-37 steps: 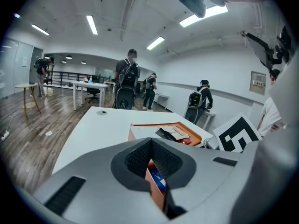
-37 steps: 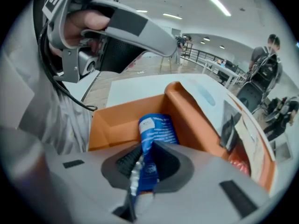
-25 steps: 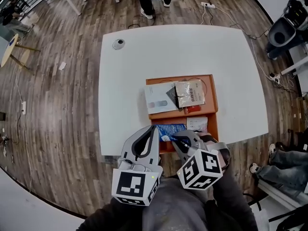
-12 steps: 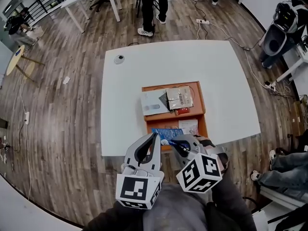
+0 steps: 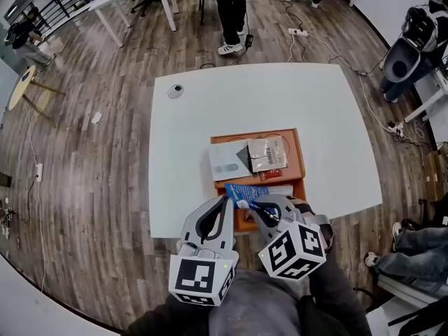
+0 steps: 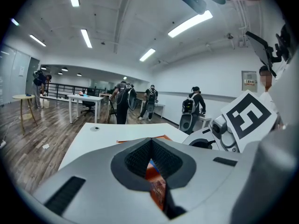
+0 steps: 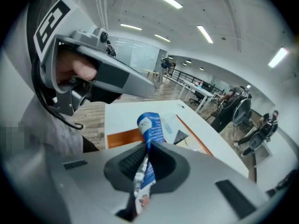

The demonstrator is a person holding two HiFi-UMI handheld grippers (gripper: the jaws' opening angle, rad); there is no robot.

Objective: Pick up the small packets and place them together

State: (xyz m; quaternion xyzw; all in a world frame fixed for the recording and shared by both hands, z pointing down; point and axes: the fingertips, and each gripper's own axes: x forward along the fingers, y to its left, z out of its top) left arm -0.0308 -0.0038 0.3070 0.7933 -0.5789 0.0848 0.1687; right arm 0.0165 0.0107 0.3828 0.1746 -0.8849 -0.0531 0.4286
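Head view: one white square table [image 5: 315, 110] carries one shallow orange rectangular tray [image 5: 295, 156] toward its 6 o'clock edge. The right gripper [image 5: 248, 206] has its jaws clamped on one blue packet [image 5: 246, 192], a glossy, crinkled pouch over the tray's 6 o'clock end; its long axis runs roughly 9 to 3 o'clock, and the pinched end sits at about 6 o'clock. Just at its 3 o'clock side lies one pale packet [image 5: 283, 189]. At the tray's 12 o'clock end four more lie close together: one flat white pouch [image 5: 227, 161], one dark triangular piece [image 5: 245, 157], one clear printed pouch [image 5: 267, 152] and one small red packet [image 5: 278, 166]. The left gripper [image 5: 225, 201] is at 9 o'clock of the right one, tips meeting. One small round object [image 5: 176, 89] sits near the table's 10 o'clock corner.

Left gripper view: the left gripper [image 6: 152, 143] has its ribbed dark pads closed tip to tip, with nothing held; the orange tray [image 6: 161, 137] shows beyond them.

Right gripper view: the right gripper [image 7: 148, 146] is closed on the blue packet [image 7: 150, 127], which stands out along the jaws toward 12 o'clock, its silvery crimped end trailing back to 6 o'clock between the pads.
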